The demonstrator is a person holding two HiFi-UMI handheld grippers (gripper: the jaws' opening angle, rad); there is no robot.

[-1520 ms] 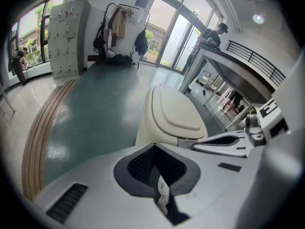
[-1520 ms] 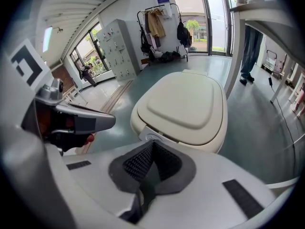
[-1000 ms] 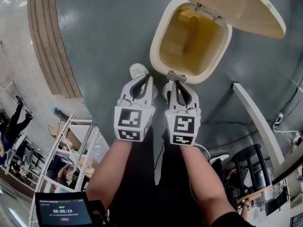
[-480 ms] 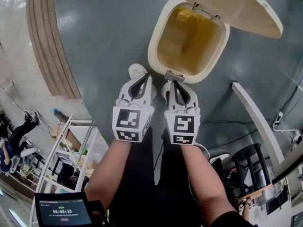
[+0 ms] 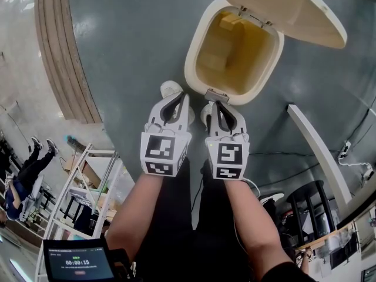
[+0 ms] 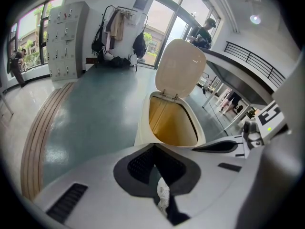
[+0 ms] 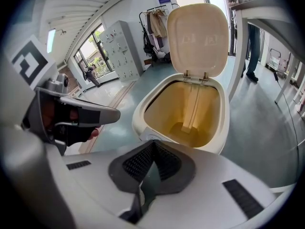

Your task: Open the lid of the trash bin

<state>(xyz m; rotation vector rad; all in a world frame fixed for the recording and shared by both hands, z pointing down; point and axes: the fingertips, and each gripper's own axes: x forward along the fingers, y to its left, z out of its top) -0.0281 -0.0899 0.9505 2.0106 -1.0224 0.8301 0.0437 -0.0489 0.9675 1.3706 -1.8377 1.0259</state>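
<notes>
Left claw [image 5: 178, 100]: pads pressed together, nothing between them. Through the sliver under its tips, in its own view, only a white shoe [image 5: 171, 89] and the floor [image 5: 129, 40] show. Right claw [image 5: 217, 106], same story: closed and empty, riding just beside its partner. Both hang low in front of the person, noses aimed at the trash bin [image 5: 193, 69], and that reads to me like a parked pose rather than a reach.

Moving outward, the right claw's tip sits at the small grey tab [image 5: 216, 94] on the bin's near rim. Touching or just short of it? I can't say from here.

And the bin itself stands on the floor right ahead of the claws, mouth wide open, yellowish inside. The lid [image 5: 292, 9] is swung up and back on its rear hinges, standing tall behind the opening in both gripper views. Neither claw is on it, so it looks to be standing up on its own. I'd call the job done.
</notes>
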